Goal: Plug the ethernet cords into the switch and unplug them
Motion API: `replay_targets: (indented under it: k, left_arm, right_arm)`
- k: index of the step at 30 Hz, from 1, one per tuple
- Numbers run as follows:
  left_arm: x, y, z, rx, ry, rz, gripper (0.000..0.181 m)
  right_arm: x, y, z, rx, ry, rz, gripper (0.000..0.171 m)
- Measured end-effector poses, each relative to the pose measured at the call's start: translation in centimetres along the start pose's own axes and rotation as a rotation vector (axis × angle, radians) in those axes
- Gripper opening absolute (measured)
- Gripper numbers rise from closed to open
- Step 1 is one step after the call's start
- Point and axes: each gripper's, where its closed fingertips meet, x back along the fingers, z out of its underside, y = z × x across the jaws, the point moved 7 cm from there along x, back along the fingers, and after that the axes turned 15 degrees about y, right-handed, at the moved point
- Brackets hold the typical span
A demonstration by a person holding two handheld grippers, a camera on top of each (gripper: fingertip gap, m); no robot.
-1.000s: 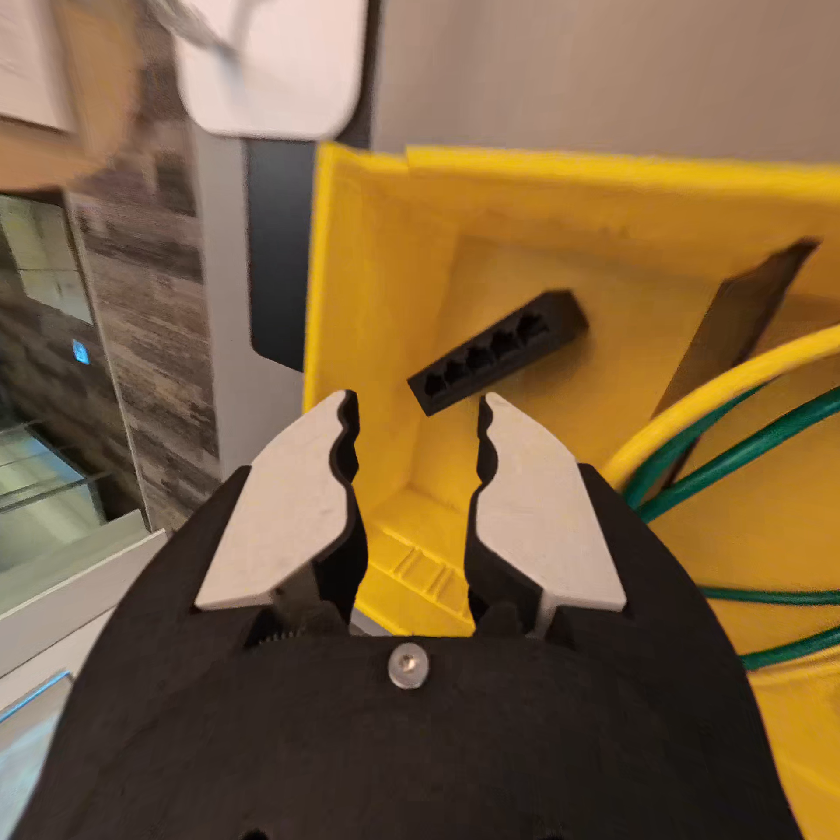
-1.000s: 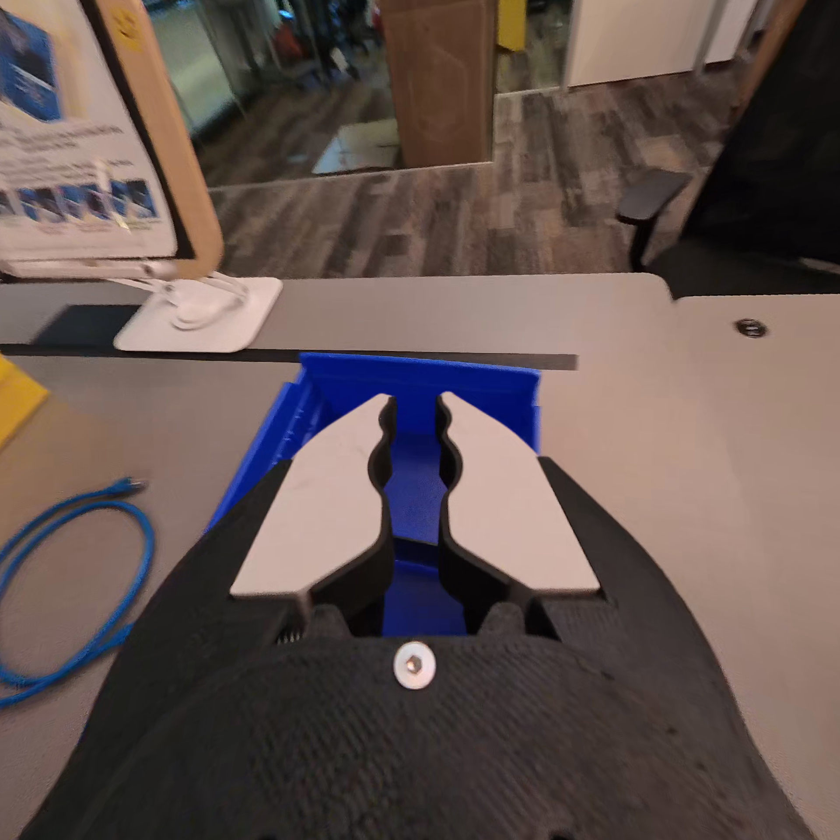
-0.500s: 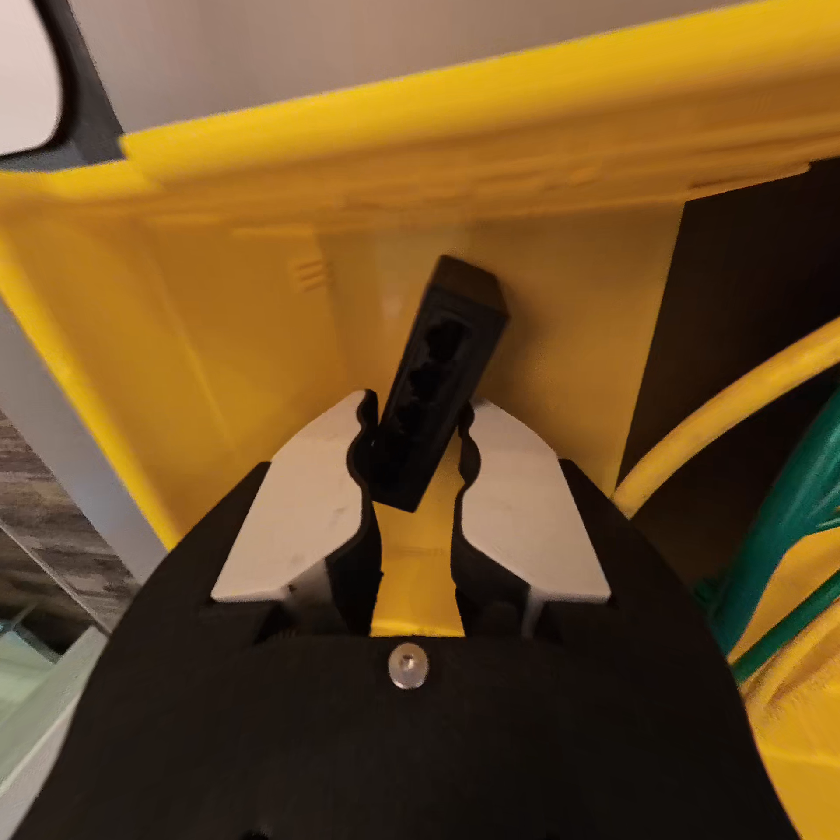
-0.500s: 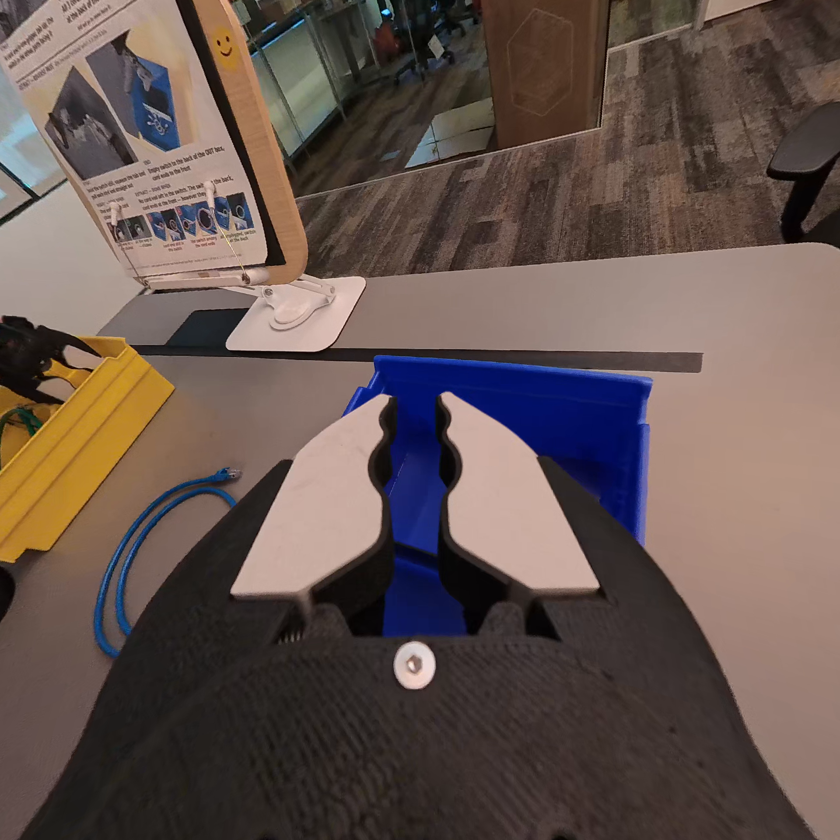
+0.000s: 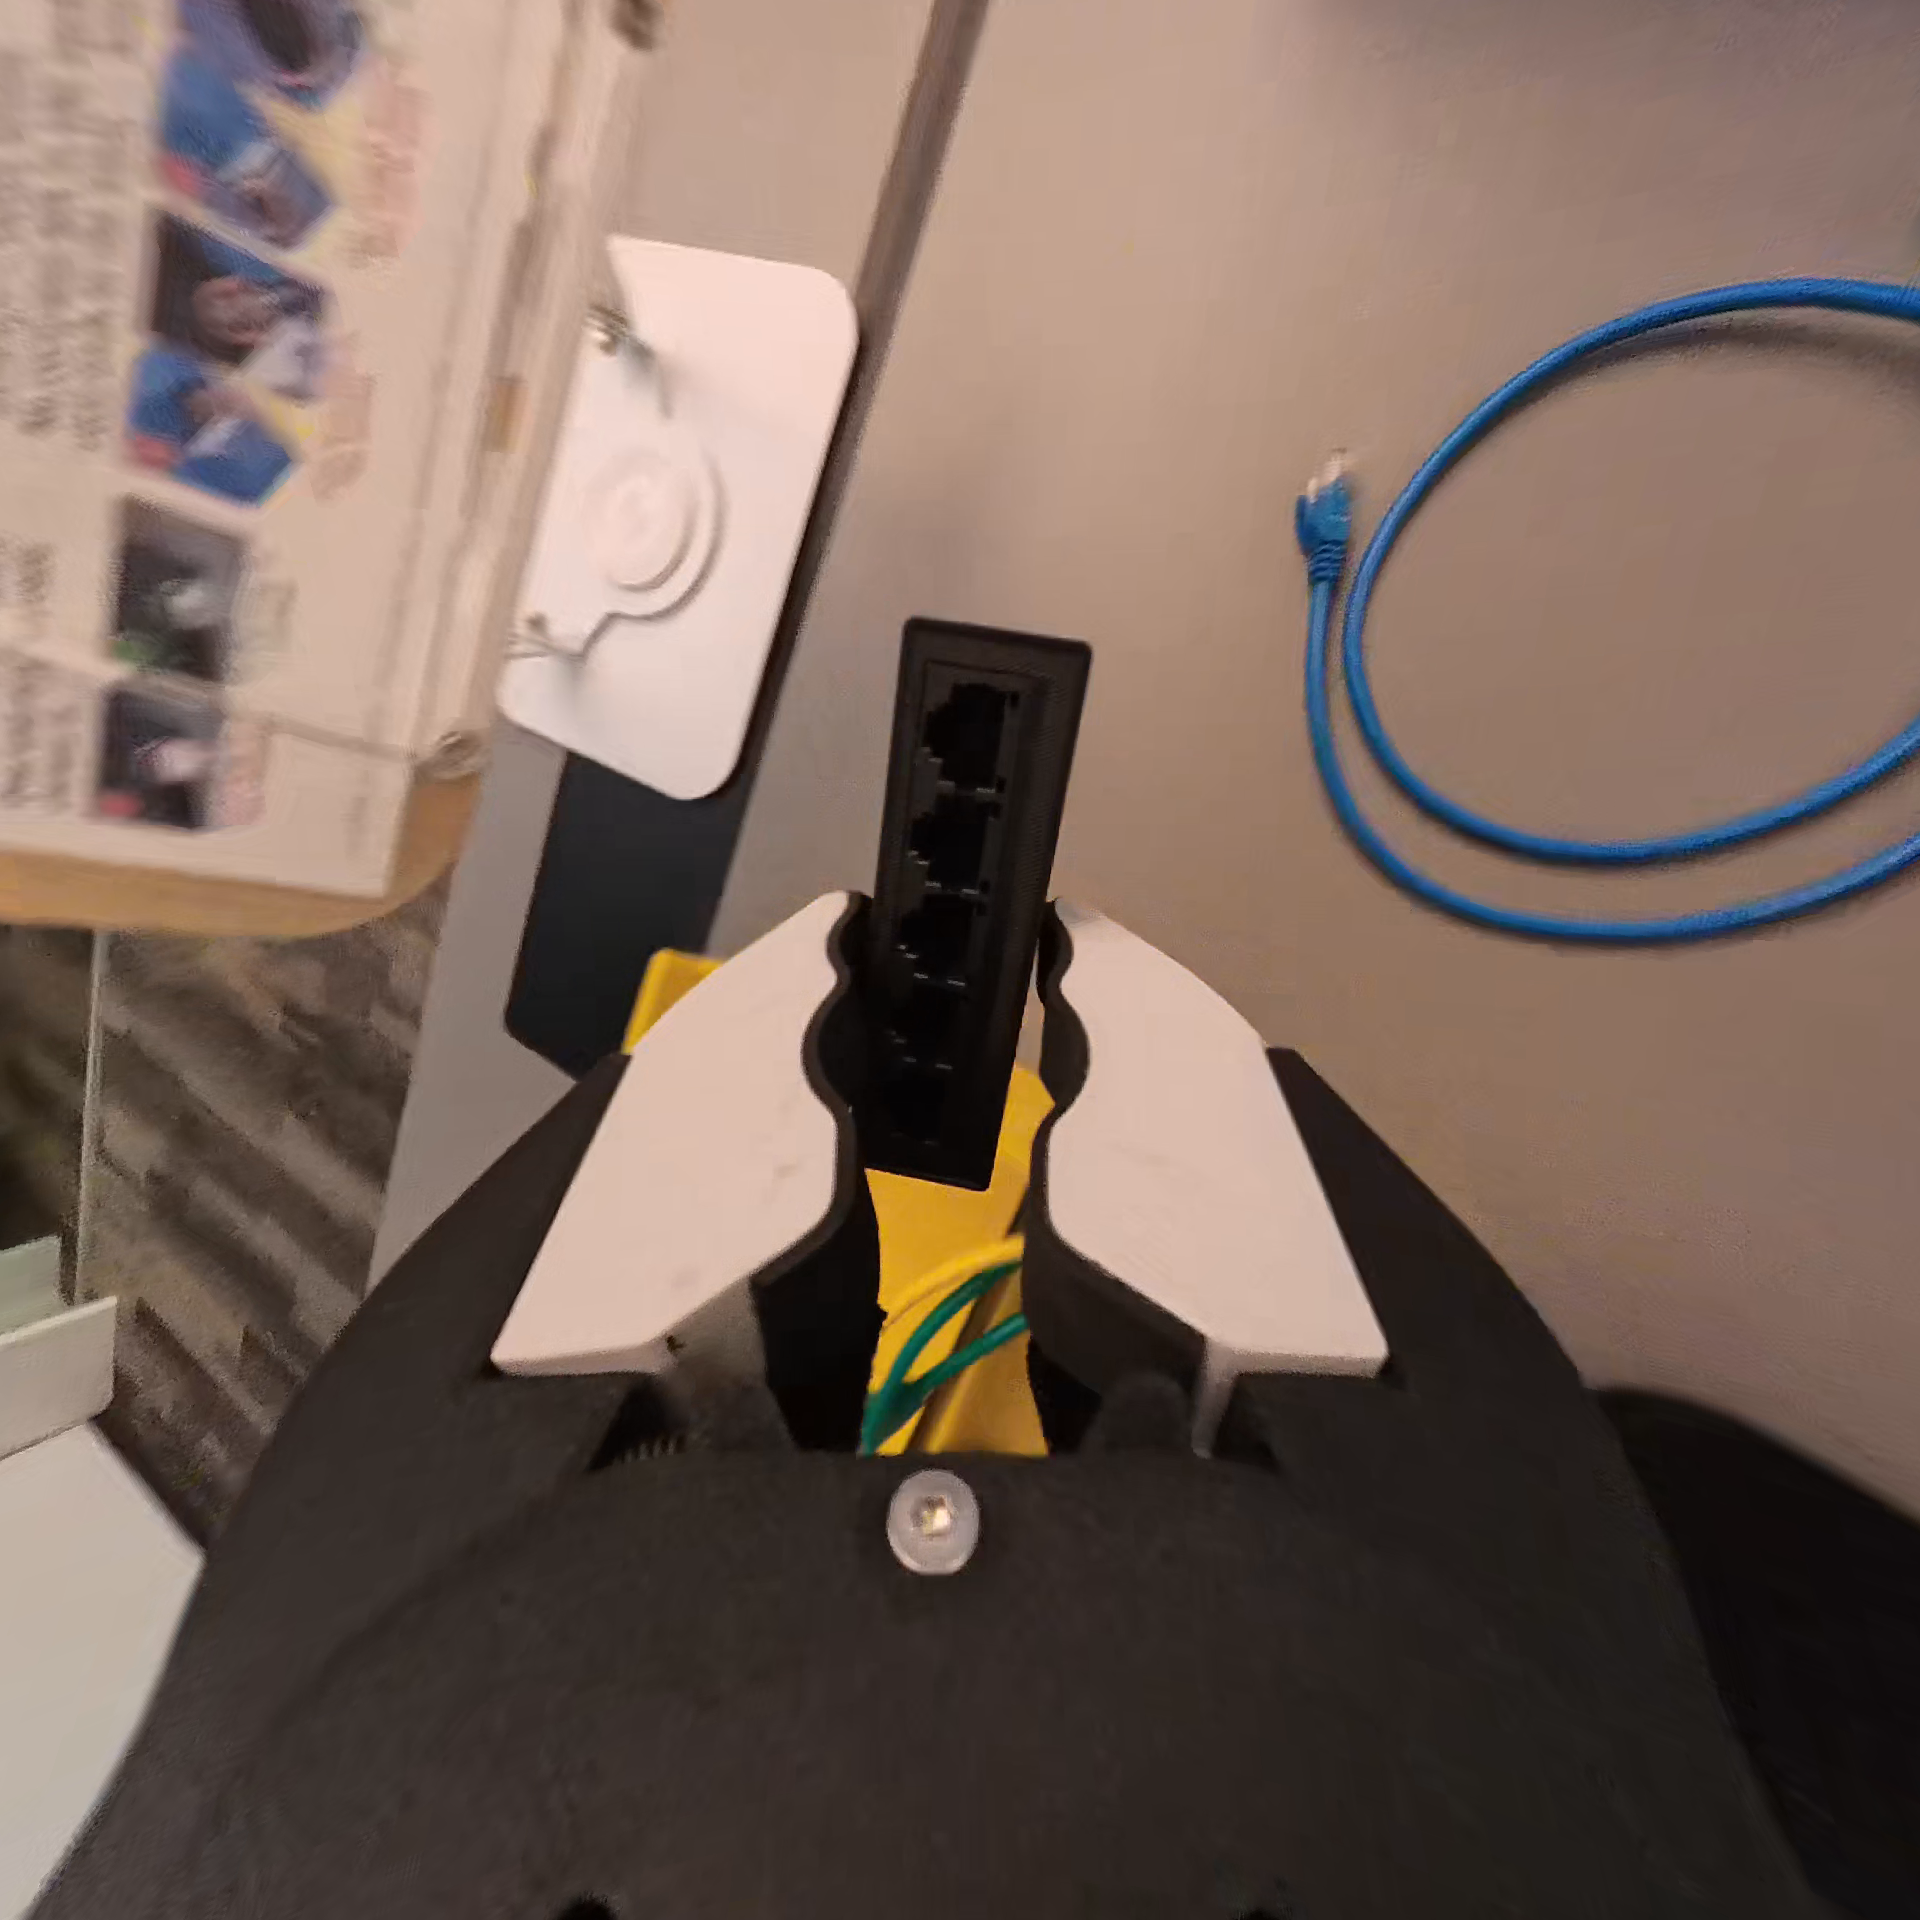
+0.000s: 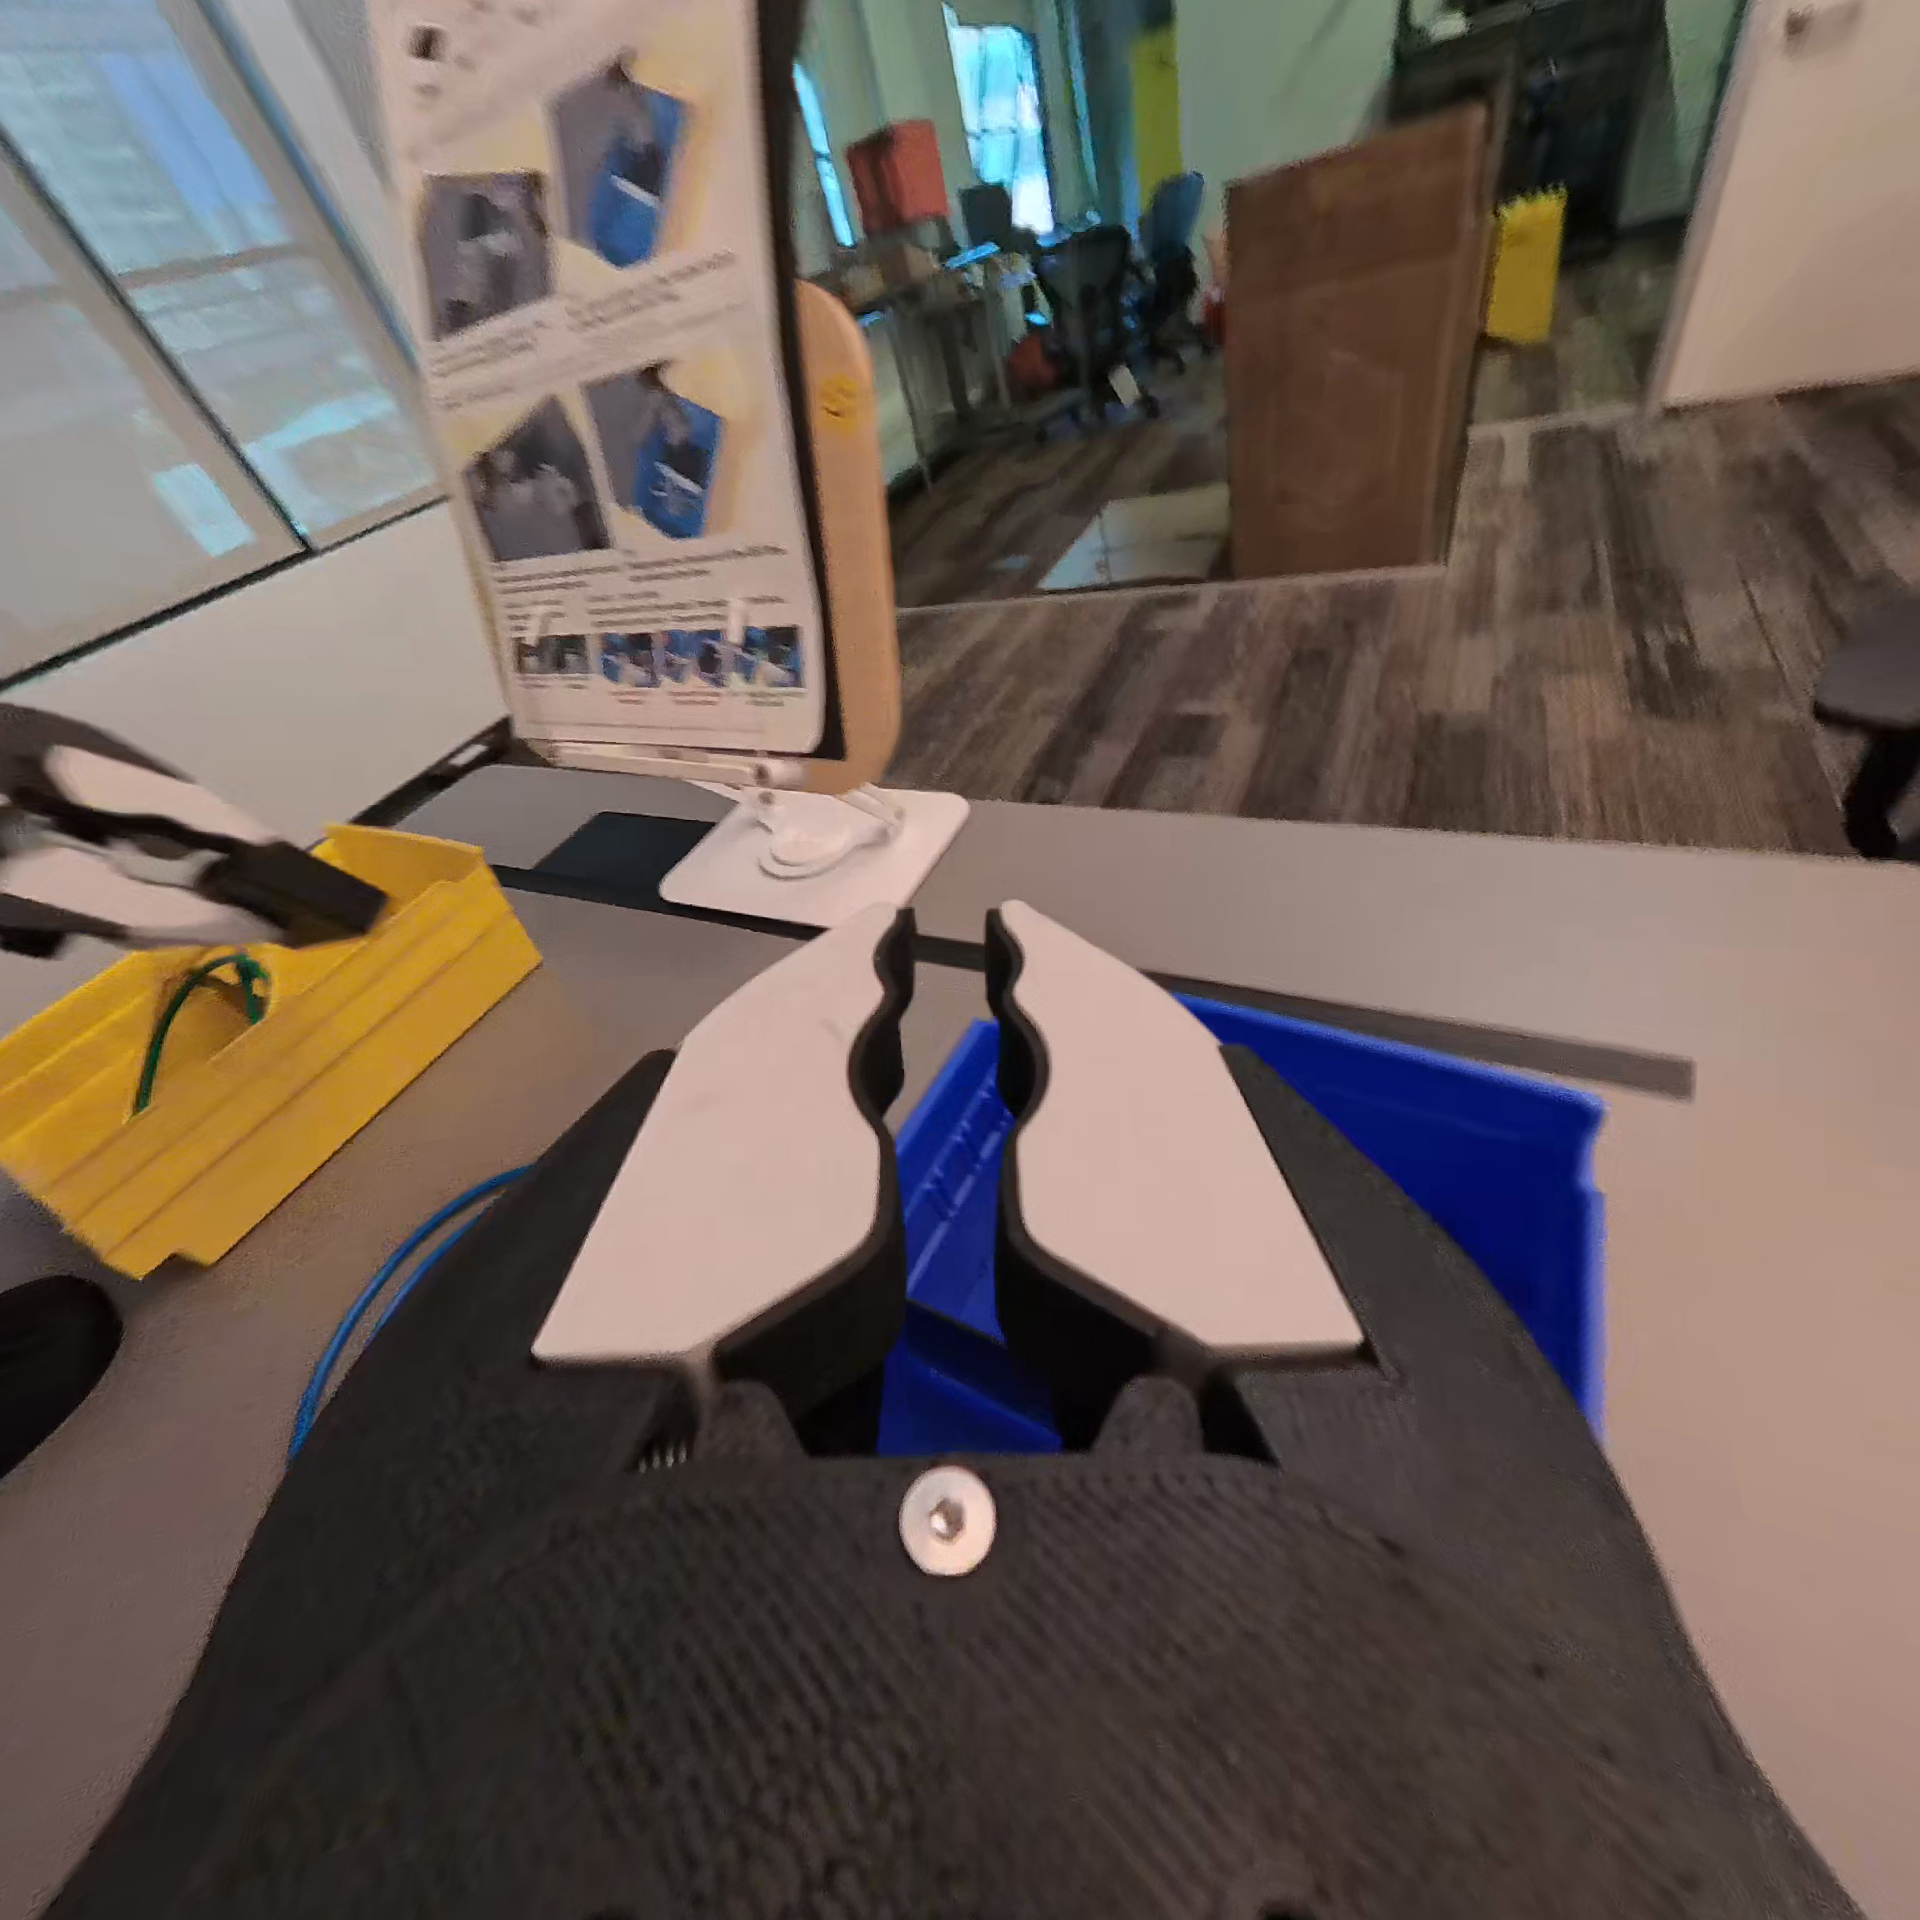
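Observation:
My left gripper is shut on the black switch, which stands on end with its row of empty ports facing the camera. It is held above the yellow bin, where green and yellow cords lie. A blue ethernet cord lies coiled on the grey table to the right, with its plug free. In the right wrist view the left gripper holds the switch over the yellow bin. My right gripper is empty, jaws a narrow gap apart, above the blue bin.
An instruction board on a white stand stands at the table's back edge. Part of the blue cord shows left of my right gripper. A black object lies at the table's left front. A chair arm is beyond the table. About 40 centimeters separates my left fingertips from my right.
My left gripper closed on the switch inside the yellow bin and lifted it out, above the bin. My right gripper stayed over the blue bin and turned its view up and left.

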Motion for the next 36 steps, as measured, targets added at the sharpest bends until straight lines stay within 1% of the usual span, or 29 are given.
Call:
replay_targets:
  k: [3, 5, 8, 11, 13, 15, 17, 18, 19, 20, 22, 23, 24, 25, 26, 27, 29, 30, 31, 34, 35, 36]
  left_arm:
    - [-5.0, -2.9, -3.0, -0.003, 0.176, -0.061, 0.029]
    - [-8.1, -4.2, -3.9, -0.012, 0.257, -0.013, 0.029]
    - [-11.5, -4.6, -3.8, 0.007, 0.347, 0.009, 0.029]
    - [-13.2, -5.3, -3.3, 0.046, 0.388, 0.111, 0.029]
    - [-13.5, -5.7, -3.1, 0.063, 0.392, 0.18, 0.028]
    - [-13.5, -5.6, -3.0, 0.072, 0.388, 0.192, 0.028]
    - [-13.3, -5.3, -2.8, 0.096, 0.409, 0.152, 0.032]
    - [-12.9, -4.9, -2.7, 0.127, 0.421, 0.104, 0.039]
    - [-12.3, -4.7, -2.7, 0.165, 0.411, 0.081, 0.041]
    - [-11.5, -4.7, -3.0, 0.205, 0.372, 0.086, 0.044]
    - [-9.4, -4.8, -3.9, 0.264, 0.264, 0.098, 0.062]
    - [-8.4, -5.2, -4.5, 0.278, 0.201, 0.093, 0.066]
    - [-7.5, -6.0, -5.2, 0.272, 0.132, 0.105, 0.062]
    - [-7.0, -7.3, -5.9, 0.241, 0.073, 0.138, 0.05]
    - [-7.0, -8.5, -6.4, 0.197, 0.046, 0.155, 0.032]
    - [-7.6, -9.3, -6.7, 0.164, 0.058, 0.109, 0.019]
    - [-9.4, -9.5, -6.8, 0.12, 0.13, -0.043, 0.019]
    - [-10.3, -9.9, -6.9, 0.1, 0.148, -0.028, 0.015]
    - [-10.9, -10.2, -6.9, 0.103, 0.152, 0.021, 0.013]
    - [-12.4, -10.5, -6.6, 0.149, 0.182, 0.185, 0.029]
    - [-12.9, -10.5, -6.4, 0.157, 0.204, 0.212, 0.029]
    - [-13.3, -10.4, -6.2, 0.163, 0.224, 0.202, 0.029]
  right_arm:
    - [0.3, 2.5, -0.5, 0.084, 0.018, -0.03, 0.016]
    - [0.5, 3.3, -0.6, 0.12, 0.033, -0.026, 0.017]
    - [0.8, 3.4, -0.4, 0.118, 0.038, -0.057, 0.017]
    - [1.4, 2.6, -0.3, 0.083, 0.024, -0.1, 0.017]
    - [1.8, 1.9, -0.1, 0.061, 0.008, -0.11, 0.017]
    - [2.1, 1.3, 0.0, 0.042, 0.0, -0.122, 0.017]
    - [2.5, 0.7, 0.1, 0.023, -0.017, -0.131, 0.017]
    - [2.7, 0.5, 0.1, 0.01, -0.027, -0.137, 0.017]
    - [2.9, 0.4, 0.1, 0.0, -0.033, -0.147, 0.017]
    - [3.1, 0.3, 0.2, -0.006, -0.037, -0.156, 0.017]
    - [3.4, 0.0, 0.2, -0.012, -0.046, -0.154, 0.018]
    - [3.6, 0.0, 0.2, -0.014, -0.055, -0.148, 0.018]
    - [3.7, -0.1, 0.1, -0.015, -0.062, -0.147, 0.018]
    - [3.8, 0.0, 0.1, -0.014, -0.068, -0.151, 0.018]
    - [3.9, 0.1, 0.0, -0.012, -0.073, -0.157, 0.018]
    - [3.8, 0.3, -0.1, -0.01, -0.074, -0.161, 0.018]
    - [3.8, 0.7, -0.1, 0.004, -0.067, -0.161, 0.018]
    - [3.7, 0.8, -0.2, 0.012, -0.063, -0.157, 0.018]
    - [3.7, 1.0, -0.2, 0.018, -0.059, -0.154, 0.018]
    - [3.4, 1.3, -0.3, 0.028, -0.048, -0.15, 0.019]
    - [3.3, 1.3, -0.3, 0.026, -0.043, -0.147, 0.019]
    - [3.1, 1.3, -0.3, 0.025, -0.035, -0.145, 0.019]
